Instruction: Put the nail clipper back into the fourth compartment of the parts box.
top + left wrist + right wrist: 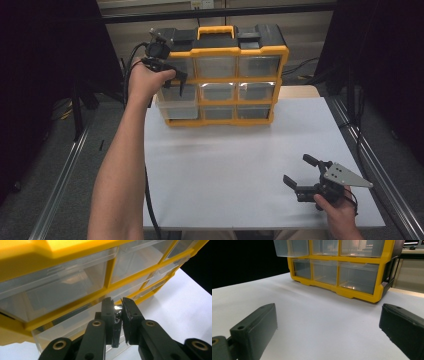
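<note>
We've got the left gripper (119,315) pinching what looks like the lip of a clear drawer (176,102), pulled out of the yellow organizer (225,75) at 12 o'clock. Right gripper (300,175) sits spread wide at 4 o'clock on the white table (230,170).

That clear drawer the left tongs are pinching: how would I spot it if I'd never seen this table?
Look for the yellow and black organiser case standing at the far edge of the white table, with three rows of clear drawers. The pulled-out drawer is in the middle row, leftmost column, where the left tongs reach. Unlike its neighbours, it juts forward from the frame.
</note>
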The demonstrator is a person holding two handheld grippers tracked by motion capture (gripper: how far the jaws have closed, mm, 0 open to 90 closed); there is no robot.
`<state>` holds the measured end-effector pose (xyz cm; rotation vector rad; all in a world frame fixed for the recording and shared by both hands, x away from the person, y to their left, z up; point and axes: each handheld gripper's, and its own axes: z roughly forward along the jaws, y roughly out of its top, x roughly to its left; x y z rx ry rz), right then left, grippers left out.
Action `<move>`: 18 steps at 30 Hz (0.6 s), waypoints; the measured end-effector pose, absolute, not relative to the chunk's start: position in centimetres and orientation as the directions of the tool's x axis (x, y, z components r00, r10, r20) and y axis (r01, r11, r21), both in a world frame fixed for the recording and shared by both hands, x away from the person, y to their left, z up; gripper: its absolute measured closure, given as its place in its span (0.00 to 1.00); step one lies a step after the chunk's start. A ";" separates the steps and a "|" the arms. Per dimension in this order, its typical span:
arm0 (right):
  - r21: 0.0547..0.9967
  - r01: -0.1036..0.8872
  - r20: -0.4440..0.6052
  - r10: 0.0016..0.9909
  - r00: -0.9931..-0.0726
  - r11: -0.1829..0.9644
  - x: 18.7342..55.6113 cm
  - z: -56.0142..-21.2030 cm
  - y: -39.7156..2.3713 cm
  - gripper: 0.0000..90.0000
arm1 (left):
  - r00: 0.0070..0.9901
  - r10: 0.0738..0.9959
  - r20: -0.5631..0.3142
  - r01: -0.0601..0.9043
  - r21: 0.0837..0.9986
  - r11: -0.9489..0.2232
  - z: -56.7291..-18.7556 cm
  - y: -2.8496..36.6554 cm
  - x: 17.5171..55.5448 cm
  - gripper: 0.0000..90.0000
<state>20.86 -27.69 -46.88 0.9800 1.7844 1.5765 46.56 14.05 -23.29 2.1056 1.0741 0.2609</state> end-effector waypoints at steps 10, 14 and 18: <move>0.987 0.157 0.058 0.814 -0.577 0.041 20.9 -46.9 -27.7 0.01 | 0.616 0.775 -0.142 0.615 0.701 -0.361 -24.0 14.8 46.6 0.90; 0.986 0.159 0.058 0.814 -0.578 0.042 20.9 -46.9 -27.7 0.01 | 0.614 0.777 -0.141 0.615 0.702 -0.359 -24.2 14.9 46.6 0.89; 0.987 0.158 0.057 0.815 -0.576 0.043 20.9 -46.9 -27.7 0.01 | 0.607 0.783 -0.136 0.612 0.708 -0.351 -24.3 15.0 46.5 0.89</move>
